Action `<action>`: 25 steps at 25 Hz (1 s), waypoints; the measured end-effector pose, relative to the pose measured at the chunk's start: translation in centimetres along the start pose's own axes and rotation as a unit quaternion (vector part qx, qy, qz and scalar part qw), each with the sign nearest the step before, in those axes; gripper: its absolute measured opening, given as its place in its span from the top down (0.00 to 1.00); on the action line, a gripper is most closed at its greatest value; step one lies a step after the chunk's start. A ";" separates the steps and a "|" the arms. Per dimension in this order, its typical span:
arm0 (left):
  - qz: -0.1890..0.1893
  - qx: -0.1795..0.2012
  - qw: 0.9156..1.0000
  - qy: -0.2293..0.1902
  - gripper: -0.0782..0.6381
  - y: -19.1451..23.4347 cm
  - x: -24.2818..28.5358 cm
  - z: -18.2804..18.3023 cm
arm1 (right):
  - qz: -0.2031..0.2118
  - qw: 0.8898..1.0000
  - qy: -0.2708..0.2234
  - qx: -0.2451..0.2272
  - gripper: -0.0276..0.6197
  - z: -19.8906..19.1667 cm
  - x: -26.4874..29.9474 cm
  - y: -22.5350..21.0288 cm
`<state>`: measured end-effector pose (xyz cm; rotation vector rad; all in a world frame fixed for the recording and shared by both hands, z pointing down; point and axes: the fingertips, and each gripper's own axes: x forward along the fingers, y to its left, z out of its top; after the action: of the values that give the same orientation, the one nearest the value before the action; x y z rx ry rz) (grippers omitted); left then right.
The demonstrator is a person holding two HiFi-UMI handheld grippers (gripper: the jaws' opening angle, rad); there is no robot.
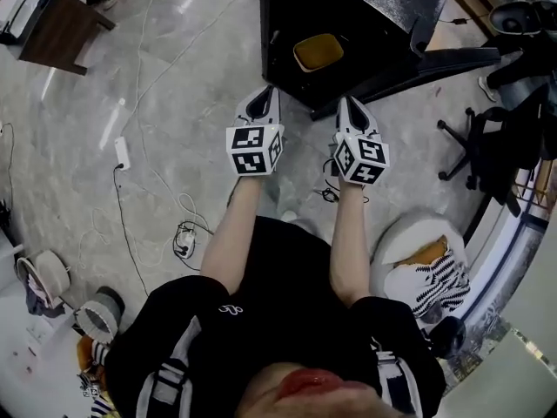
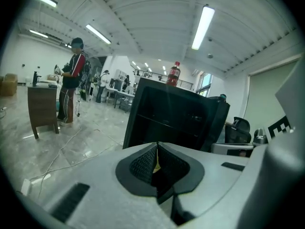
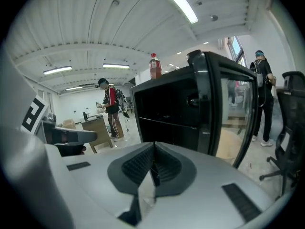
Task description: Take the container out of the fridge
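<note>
A small black fridge (image 1: 348, 24) stands on the floor ahead of me with its door (image 1: 452, 59) swung open to the right. Inside it sits a yellow container (image 1: 318, 52). My left gripper (image 1: 261, 103) and right gripper (image 1: 352, 111) are held side by side just short of the fridge's front, both shut with nothing between the jaws. In the left gripper view the left gripper (image 2: 157, 148) points at the dark fridge (image 2: 176, 116). In the right gripper view the right gripper (image 3: 153, 149) faces the fridge (image 3: 167, 113) and its glass door (image 3: 228, 113).
A red bottle (image 2: 174, 74) stands on top of the fridge. Cables and a power strip (image 1: 122, 153) lie on the floor at left. An office chair (image 1: 496, 146) is at right, a wooden desk (image 1: 61, 24) far left. A person (image 2: 71, 80) stands by that desk.
</note>
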<state>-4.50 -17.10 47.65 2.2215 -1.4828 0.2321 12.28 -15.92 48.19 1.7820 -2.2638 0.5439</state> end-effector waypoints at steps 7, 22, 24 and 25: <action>-0.012 -0.009 1.000 0.027 0.87 4.1 4.5 0.6 | -0.002 0.999 0.030 -0.015 0.94 -0.1 5.6 2.2; -0.013 -0.032 0.997 0.075 0.87 4.6 8.6 -3.6 | 0.074 0.960 0.175 -0.207 0.93 -8.2 14.6 1.9; -0.012 -0.035 0.996 0.084 0.87 4.9 9.0 -4.5 | 0.082 0.950 0.193 -0.233 0.93 -9.4 16.2 1.7; -0.011 -0.037 0.995 0.088 0.87 5.1 9.1 -4.9 | 0.084 0.944 0.204 -0.245 0.93 -10.1 17.0 1.6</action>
<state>-4.91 -24.04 56.83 2.0999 -1.3504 0.3505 5.92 -26.57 63.62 1.1264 -2.0353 0.3008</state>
